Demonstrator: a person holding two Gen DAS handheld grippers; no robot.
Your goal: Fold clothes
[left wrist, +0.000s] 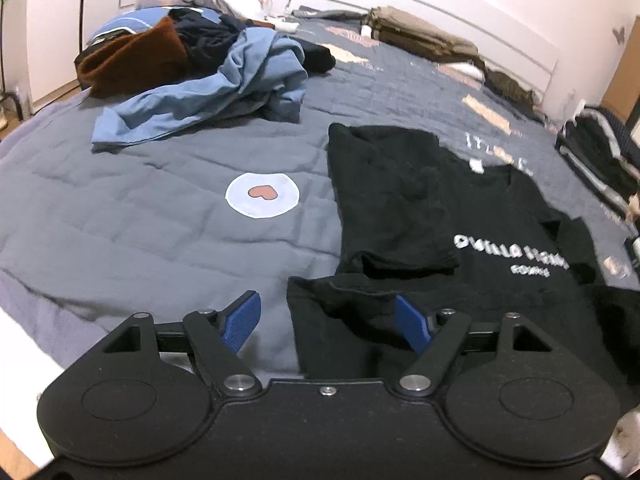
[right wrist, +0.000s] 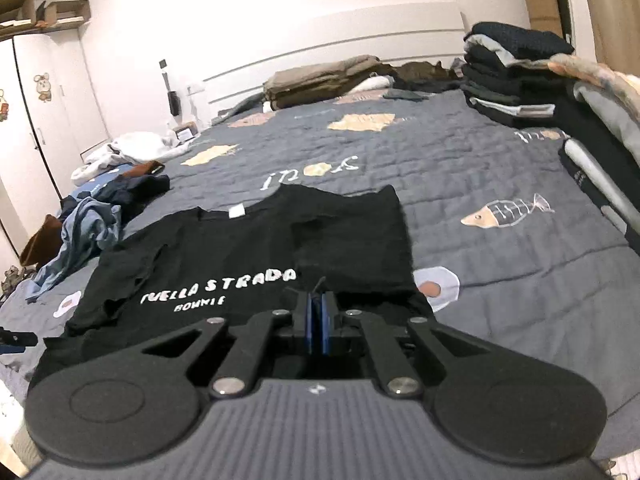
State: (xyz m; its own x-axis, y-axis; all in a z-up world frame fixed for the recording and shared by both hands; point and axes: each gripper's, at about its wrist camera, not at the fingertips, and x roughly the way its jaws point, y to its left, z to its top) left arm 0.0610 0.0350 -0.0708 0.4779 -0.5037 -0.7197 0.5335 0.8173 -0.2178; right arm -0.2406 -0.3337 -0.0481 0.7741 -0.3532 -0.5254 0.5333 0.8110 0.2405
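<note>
Black T-shirt [left wrist: 420, 208] spread flat on grey quilted bedspread [left wrist: 160, 240], near front edge of bed, white lettering face up, white neck label [right wrist: 237, 211] toward headboard. In left wrist view, one side with sleeve already folded in over the chest; bottom hem bunched and lifted close to camera. Left gripper [left wrist: 326, 320] low over hem, jaws spread wide, blue pads [left wrist: 242, 322] apart, one over bare bedspread, the other over black fabric; hem corner between them but not pinched. Right gripper [right wrist: 318, 320] at the shirt's near edge, jaws pressed together, blue pads touching face to face, a thin sliver of dark fabric or thread poking up at the tips; cannot tell for sure whether shirt hem is caught in there. In right wrist view, that side of the shirt folded in as a rectangular panel over the body, covering the end of the print.

Heart patch in white circle [left wrist: 262, 194] on bedspread just beside shirt. Fish-skeleton print [right wrist: 508, 212] on the other side. Rumpled pile [left wrist: 192, 68] of unfolded clothes, blue, brown, navy, well apart toward far corner of bed. Stack of folded dark garments [right wrist: 508, 76] at opposite far side. Olive-brown folded bedding [right wrist: 320, 80] along white headboard [right wrist: 340, 40]. White wardrobe [right wrist: 36, 120] with stickers beside the bed.
</note>
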